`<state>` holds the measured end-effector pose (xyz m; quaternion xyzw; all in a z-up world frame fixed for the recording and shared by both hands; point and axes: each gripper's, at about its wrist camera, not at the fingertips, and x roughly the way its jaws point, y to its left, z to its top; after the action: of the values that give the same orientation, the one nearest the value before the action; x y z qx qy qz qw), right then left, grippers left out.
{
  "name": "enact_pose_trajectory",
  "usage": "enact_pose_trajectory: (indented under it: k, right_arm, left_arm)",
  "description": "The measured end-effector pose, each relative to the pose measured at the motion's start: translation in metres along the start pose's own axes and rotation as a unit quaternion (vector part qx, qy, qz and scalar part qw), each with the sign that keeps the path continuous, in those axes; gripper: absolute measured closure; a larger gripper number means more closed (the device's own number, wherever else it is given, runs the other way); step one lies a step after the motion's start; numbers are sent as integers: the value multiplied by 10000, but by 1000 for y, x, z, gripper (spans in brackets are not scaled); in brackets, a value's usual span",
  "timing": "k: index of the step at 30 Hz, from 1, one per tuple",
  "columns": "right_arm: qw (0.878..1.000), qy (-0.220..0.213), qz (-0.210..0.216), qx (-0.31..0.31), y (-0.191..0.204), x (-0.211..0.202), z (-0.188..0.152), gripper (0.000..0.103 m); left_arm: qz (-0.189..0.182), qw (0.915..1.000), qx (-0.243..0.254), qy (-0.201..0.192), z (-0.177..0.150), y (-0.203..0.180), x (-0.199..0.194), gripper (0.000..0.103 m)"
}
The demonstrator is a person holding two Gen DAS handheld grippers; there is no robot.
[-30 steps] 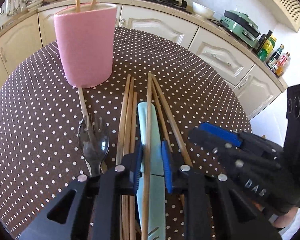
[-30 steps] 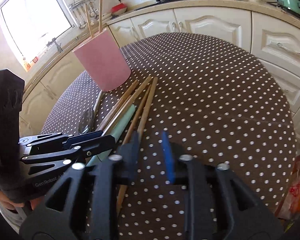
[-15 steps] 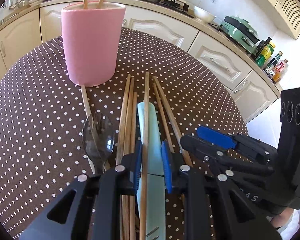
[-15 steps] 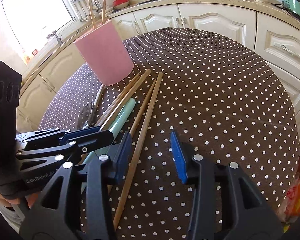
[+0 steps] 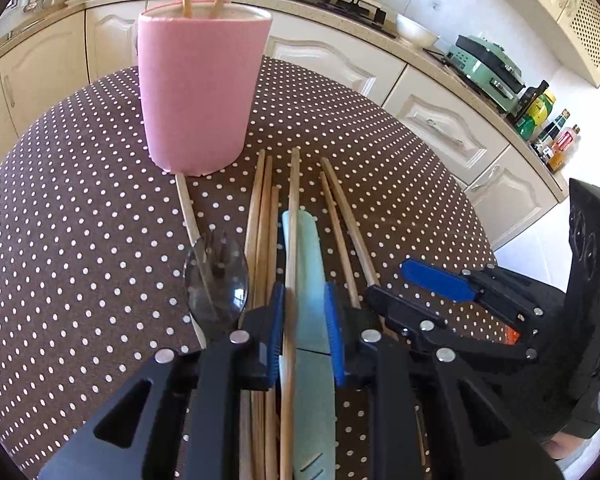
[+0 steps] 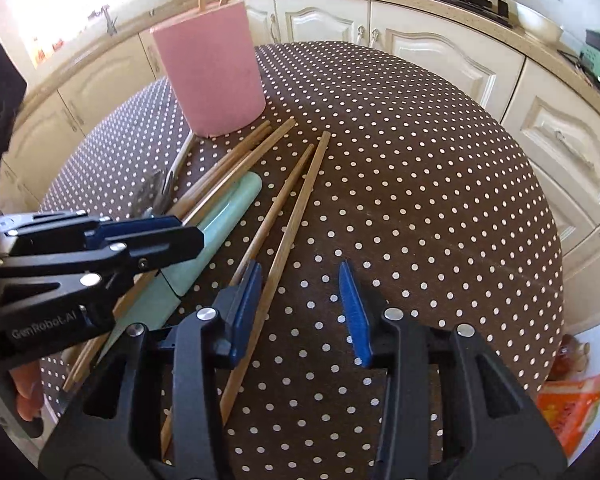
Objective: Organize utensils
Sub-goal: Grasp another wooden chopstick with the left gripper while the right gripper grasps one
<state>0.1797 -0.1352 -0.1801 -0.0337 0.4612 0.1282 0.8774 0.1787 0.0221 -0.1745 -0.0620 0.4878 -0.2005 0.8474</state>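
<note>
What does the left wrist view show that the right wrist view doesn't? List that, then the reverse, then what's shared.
Left wrist only: bottles on the counter, and the left gripper with jaws open astride one chopstick.
Right wrist only: an orange packet beyond the table edge, and the right gripper with jaws open above the dotted tablecloth.
Both: the pink holder, the loose chopsticks and the green knife.

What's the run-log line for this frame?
left gripper: open, straddling chopstick atop green knife | right gripper: open, empty | pink holder: two chopsticks in
</note>
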Motion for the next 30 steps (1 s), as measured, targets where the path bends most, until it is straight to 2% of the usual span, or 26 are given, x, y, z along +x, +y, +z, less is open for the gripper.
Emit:
enact_pose_trajectory:
  k: [10,12,13,15,20,22,26,30]
  right_arm:
    - [9989,318,-112,-315,7,12,17,72]
    - [9986,367,-112,-361,5,13,19,76]
    - [9986,382,-111,-349,3,14,20,80]
    - [9987,415,-74,-287,-3,14,22,87]
    - [9990,416,171,45,-24,8,19,96]
    - [9991,337,229,147,-27,6,18,96]
    - [9987,9,372,346,-33,-4,14,96]
    - [9940,-500,706,667,-46,-23,13,96]
  left_arm:
    - [299,9991,215,189,16,-6,9,88]
    - [372,9986,308,200,19,-9,12,89]
    - [419,9984,335,196,19,-11,13,95]
    - [511,9979,368,175,21,-14,14,97]
    - [448,9980,418,-154,20,-20,7,98]
    - [419,9975,457,-341,20,-24,2,98]
    - [293,9950,554,-775,15,-30,-13,98]
    - [111,9900,659,-1241,13,-36,-30,98]
